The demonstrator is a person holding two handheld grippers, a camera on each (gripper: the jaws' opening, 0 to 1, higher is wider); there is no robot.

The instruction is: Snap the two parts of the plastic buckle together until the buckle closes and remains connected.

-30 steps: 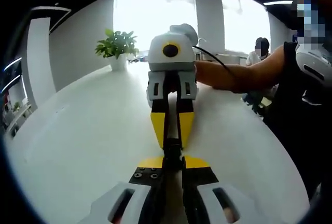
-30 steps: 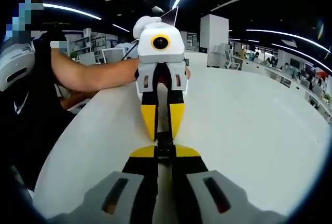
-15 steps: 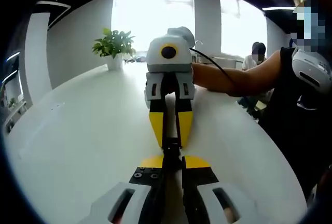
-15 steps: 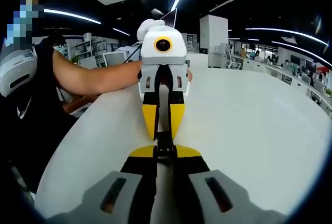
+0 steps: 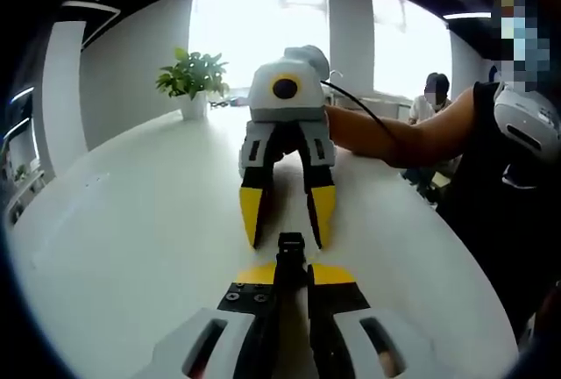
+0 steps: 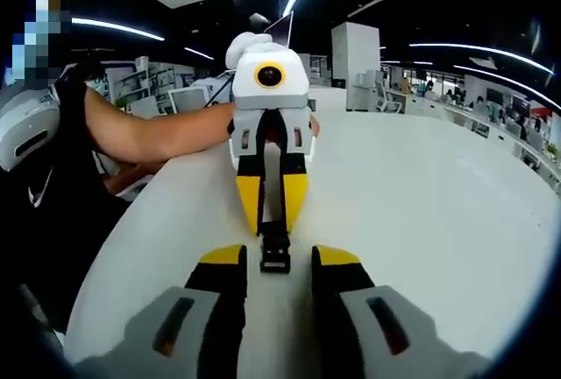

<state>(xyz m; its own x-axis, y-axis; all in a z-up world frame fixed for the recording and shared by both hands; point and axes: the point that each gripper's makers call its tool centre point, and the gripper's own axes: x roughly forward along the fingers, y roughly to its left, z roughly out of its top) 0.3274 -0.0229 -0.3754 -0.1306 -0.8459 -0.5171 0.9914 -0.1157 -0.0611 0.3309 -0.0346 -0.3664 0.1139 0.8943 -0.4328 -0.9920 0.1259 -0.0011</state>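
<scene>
— Where's the buckle?

— In the left gripper view, the black buckle (image 5: 290, 254) sticks out from the tips of the left gripper (image 5: 290, 275), above the white desk (image 5: 131, 221). In the right gripper view the same buckle (image 6: 275, 248) hangs from the left gripper (image 6: 272, 221), which comes in from across the desk.

— So the left jaws have it?

— Yes, they are clenched on the buckle; the yellow tips sit tight on either side of it in both views.

— And the right gripper?

— Its jaws are released. In the left gripper view the right gripper (image 5: 287, 225) faces the camera with its yellow tips spread wide, the buckle's far end between them and touching neither. In its own view the right gripper (image 6: 275, 261) has its jaws apart, flanking the buckle with a gap on each side.

— Are the two halves joined?

— It reads as one black piece; I cannot tell the seam.

— Any containers?

— A white pot holding a plant (image 5: 196, 76) at the desk's far edge. A person's arm (image 5: 394, 138) reaches to the right gripper.
</scene>
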